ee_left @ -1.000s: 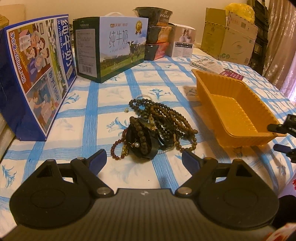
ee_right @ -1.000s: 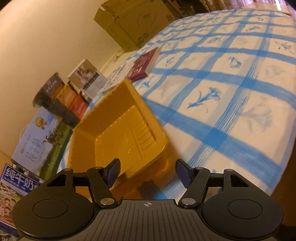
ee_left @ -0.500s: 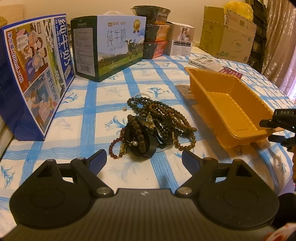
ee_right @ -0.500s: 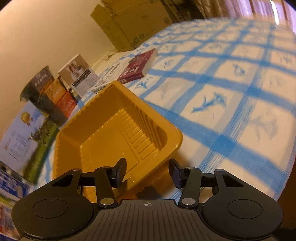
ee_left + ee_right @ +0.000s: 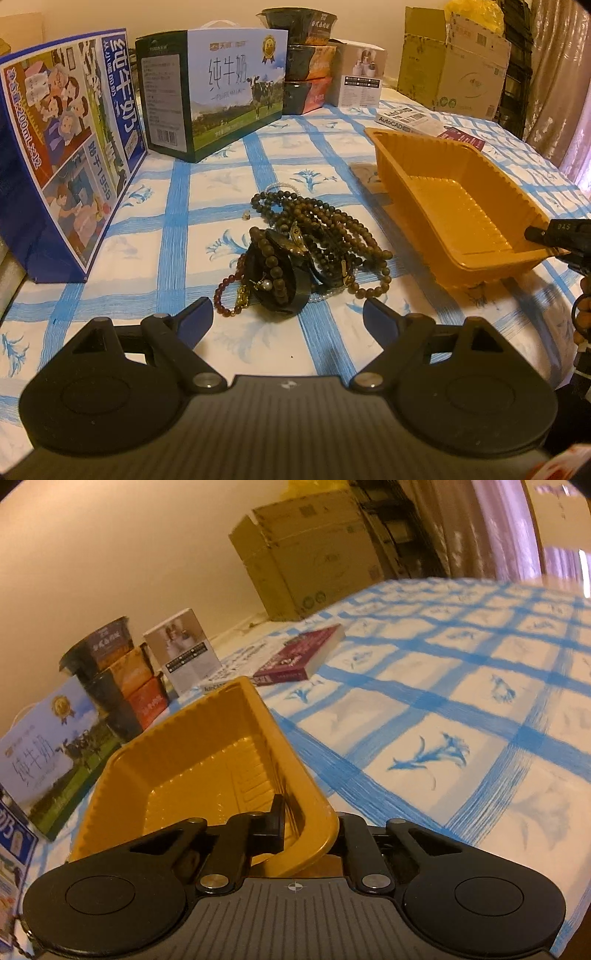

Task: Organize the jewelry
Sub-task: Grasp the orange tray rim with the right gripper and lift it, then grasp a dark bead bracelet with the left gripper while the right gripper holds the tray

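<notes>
A tangled pile of dark bead bracelets and necklaces (image 5: 303, 254) lies on the blue-checked cloth. My left gripper (image 5: 288, 319) is open and empty, hovering just in front of the pile. An empty orange plastic tray (image 5: 458, 214) stands to the pile's right. My right gripper (image 5: 310, 830) is shut on the tray's near corner (image 5: 314, 812), one finger inside the wall and one outside. It also shows in the left wrist view (image 5: 561, 236) at the tray's right corner.
Two milk cartons (image 5: 66, 147) (image 5: 218, 88) stand at the left and back. Stacked noodle bowls (image 5: 303, 59), a small white box (image 5: 358, 77), books (image 5: 299, 657) and cardboard boxes (image 5: 454, 55) line the back. The cloth's edge drops off at the right.
My right gripper has moved forward onto the tray's near corner and closed on its wall. My left gripper stays open, shifted slightly closer to the bead pile.
</notes>
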`<state>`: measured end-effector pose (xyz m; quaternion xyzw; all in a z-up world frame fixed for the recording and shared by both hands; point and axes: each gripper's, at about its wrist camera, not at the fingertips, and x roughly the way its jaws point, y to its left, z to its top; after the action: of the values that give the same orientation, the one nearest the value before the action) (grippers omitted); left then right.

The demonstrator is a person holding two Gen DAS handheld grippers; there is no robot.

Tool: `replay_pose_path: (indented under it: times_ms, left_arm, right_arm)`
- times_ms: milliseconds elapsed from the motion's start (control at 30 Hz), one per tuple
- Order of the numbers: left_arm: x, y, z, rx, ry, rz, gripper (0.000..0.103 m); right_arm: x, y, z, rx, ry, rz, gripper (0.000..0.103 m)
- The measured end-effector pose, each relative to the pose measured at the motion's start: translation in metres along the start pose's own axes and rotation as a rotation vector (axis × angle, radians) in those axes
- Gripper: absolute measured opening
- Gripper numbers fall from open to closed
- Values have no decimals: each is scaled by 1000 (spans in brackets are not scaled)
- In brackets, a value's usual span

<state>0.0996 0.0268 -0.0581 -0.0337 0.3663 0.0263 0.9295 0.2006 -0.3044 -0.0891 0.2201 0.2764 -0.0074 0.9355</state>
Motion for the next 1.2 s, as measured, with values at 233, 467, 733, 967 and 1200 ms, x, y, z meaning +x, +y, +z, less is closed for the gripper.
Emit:
replay_pose_path:
  times_ms: [233, 467, 733, 967, 1200]
  left_arm:
    - [-5, -3, 1, 28, -23, 13, 83]
    - [-13, -4, -2, 64, -65, 41, 76]
    - [-21, -16, 0, 170, -136, 32, 57]
    - [1, -13, 0, 151, -111, 28, 41]
    - [26, 6, 5, 78, -71, -6, 19]
  right_arm:
    - [-25, 17, 0, -139, -55, -3, 6]
    - [-58, 22, -2, -240, -73, 1, 5]
    - [-73, 17, -3, -263, -64, -8, 6]
    - [-76, 15, -3, -277, -54, -5, 6]
    - [-71, 12, -3, -248, -35, -6, 6]
